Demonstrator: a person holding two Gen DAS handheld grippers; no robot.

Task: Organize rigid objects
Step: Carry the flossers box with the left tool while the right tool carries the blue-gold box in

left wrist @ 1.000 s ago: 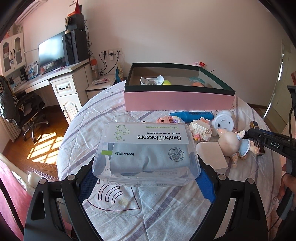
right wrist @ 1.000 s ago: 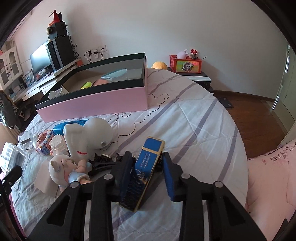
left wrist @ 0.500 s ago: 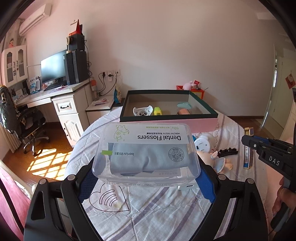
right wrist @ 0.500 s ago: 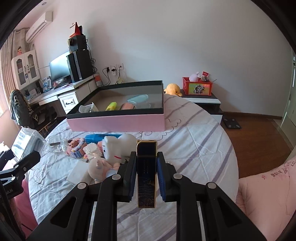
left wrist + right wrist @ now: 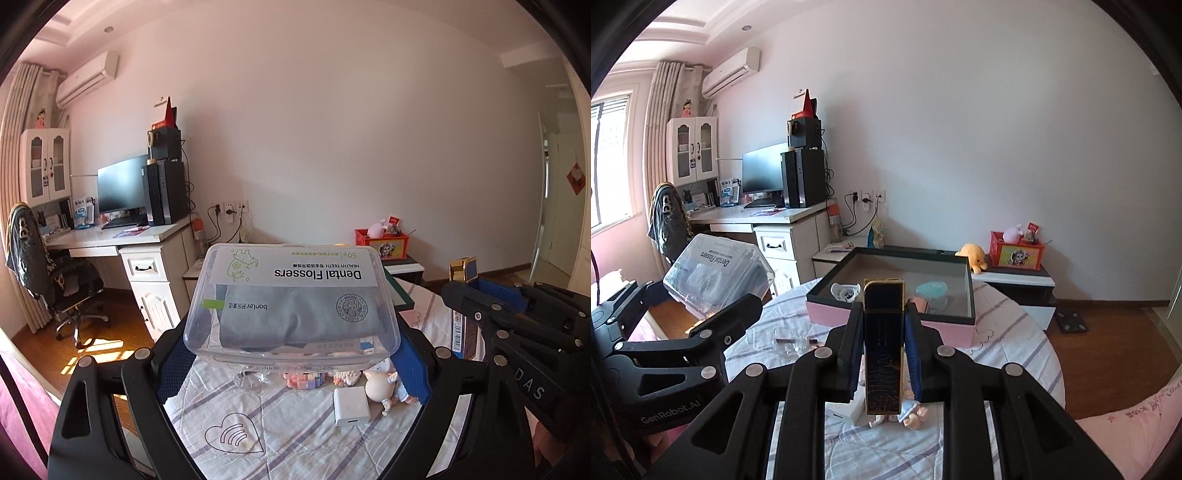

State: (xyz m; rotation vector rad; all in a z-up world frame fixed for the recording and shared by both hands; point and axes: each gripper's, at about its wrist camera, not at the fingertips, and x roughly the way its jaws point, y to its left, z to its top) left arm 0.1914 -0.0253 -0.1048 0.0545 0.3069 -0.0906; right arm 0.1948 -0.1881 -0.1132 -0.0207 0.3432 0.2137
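Left gripper [image 5: 291, 354] spread wide, clamped on clear plastic dental-flosser box [image 5: 291, 299], raised left of pink open storage box [image 5: 894, 317]. Right gripper [image 5: 882, 350] nearly shut, gripping upright dark-blue gold-edged slim box [image 5: 883, 343], raised before that landmark.

Round table [image 5: 1015, 332] covered by a striped, quilted cloth. Resting on it were a pink open box [image 5: 897, 321] with a dark rim, a white adapter [image 5: 351, 406], a small doll [image 5: 384, 387], pastel block models [image 5: 304, 380] and a clear glass piece [image 5: 796, 345].
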